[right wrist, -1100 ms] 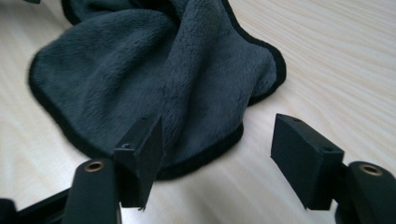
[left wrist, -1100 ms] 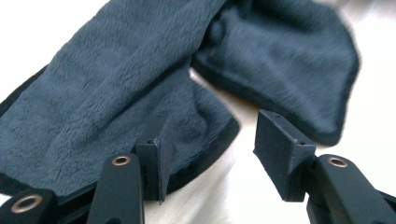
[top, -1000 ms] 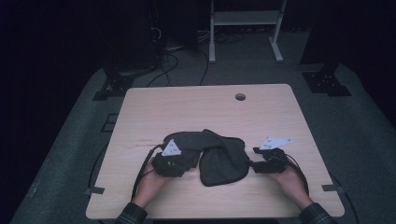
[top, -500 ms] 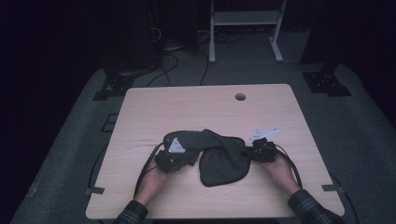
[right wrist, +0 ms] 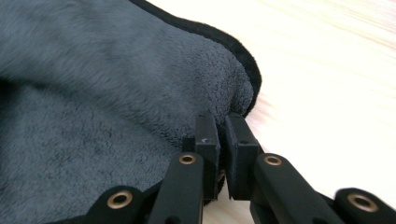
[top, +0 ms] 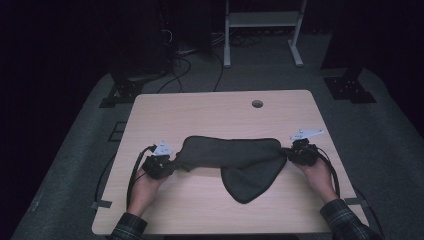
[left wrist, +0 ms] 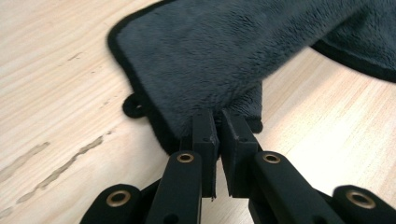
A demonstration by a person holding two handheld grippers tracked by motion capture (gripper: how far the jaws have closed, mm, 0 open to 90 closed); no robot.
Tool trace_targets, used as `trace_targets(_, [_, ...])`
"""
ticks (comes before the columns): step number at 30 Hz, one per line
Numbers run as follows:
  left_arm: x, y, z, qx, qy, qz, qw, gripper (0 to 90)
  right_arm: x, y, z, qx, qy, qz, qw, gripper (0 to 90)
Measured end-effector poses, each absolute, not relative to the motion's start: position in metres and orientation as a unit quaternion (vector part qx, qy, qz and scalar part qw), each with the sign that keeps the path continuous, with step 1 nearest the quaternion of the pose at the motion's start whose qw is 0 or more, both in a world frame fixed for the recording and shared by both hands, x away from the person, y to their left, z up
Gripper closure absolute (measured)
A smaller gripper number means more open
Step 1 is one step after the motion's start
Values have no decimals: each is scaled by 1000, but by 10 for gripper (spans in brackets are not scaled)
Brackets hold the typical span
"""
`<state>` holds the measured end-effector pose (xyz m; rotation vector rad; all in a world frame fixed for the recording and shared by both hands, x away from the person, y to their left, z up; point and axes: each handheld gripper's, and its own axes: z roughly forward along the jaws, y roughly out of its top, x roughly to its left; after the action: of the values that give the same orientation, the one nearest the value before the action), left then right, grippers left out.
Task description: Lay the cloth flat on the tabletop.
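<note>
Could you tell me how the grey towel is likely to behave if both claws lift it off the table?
The towel would probably sag in the middle: it already droops in a loose flap between the left claw and right claw. It looks fluffy and thin, so likely light. The plush pile seems grippy, so slipping looks unlikely.

Two black handheld grippers, plaid cuffs at the near edge

Left gripper (top: 176, 161) and right gripper (top: 286, 154) are matte black, each topped by a pale grey three-cornered plate and trailing a looping black cable. Brass-coloured rivets dot the jaw arms; square black pads (left wrist: 204, 135) tip them. Both sleeves (top: 345, 220) are dark plaid.
</note>
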<state>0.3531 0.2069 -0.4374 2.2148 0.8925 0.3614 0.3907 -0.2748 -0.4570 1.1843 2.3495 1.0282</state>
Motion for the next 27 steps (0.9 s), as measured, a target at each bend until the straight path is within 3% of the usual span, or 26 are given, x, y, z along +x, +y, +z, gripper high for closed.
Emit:
trace_targets(4, [354, 208, -438, 854, 347, 136, 364, 842, 397, -275, -463, 422, 823, 344, 161, 832])
trace_targets(8, [351, 208, -439, 851, 342, 145, 371, 777, 396, -273, -461, 419, 820, 350, 172, 648])
trace_targets(11, [345, 211, -433, 845, 338, 149, 386, 702, 385, -273, -449, 411, 813, 377, 167, 595])
trace_targets(18, [332, 202, -431, 853, 316, 135, 392, 650, 344, -239, -441, 340, 840, 402, 130, 568])
trace_targets(27, [336, 178, -455, 881, 291, 145, 343, 560, 309, -190, -452, 260, 873, 408, 68, 567])
